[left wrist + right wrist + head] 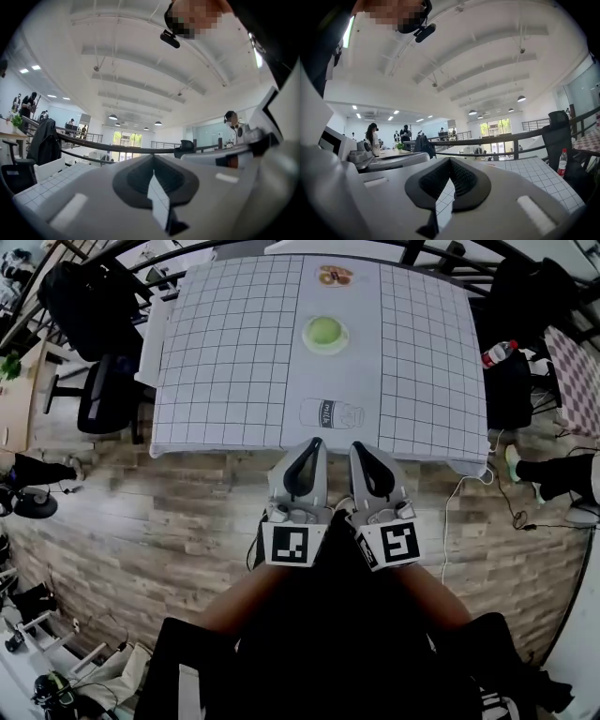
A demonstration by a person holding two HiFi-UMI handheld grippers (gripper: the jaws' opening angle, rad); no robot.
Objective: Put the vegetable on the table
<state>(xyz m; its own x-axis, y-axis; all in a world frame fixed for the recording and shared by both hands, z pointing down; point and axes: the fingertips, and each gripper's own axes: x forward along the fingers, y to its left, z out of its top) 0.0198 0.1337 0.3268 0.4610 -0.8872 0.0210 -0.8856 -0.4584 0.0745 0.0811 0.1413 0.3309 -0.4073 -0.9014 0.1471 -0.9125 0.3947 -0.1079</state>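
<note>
Head view, left to right. A dark office chair (98, 395) stands at the left edge of the worktop (225, 352), which is covered by a white cloth with black grid lines on both sides and a plain centre strip.

My left gripper (309, 448) is held low in front of me, near the worktop's near edge and not over it, pointing away from me. In the left gripper view its jaws (153, 157) are clenched tip to tip with nothing between them; only a sliver of the grid cloth shows through the gap below the tips.

The vegetable (325, 332) lies on the centre strip, towards the far half of the worktop and well apart from both grippers. It is round and green and sits on a pale round disc. From above it shows no long axis and no pointing direction. I cannot tell whether the disc is a plate or a print.

On the same strip, near the front edge, is a printed bottle outline (330, 413) lettered "milk". At the far edge is a printed pair of ring doughnuts (335, 277).

My right gripper (364, 450) sits just beside the left one, parallel to it. In its own view its jaws (450, 159) are likewise closed and empty.

A clear bottle with a red cap (498, 352) lies off the worktop's right edge.
</note>
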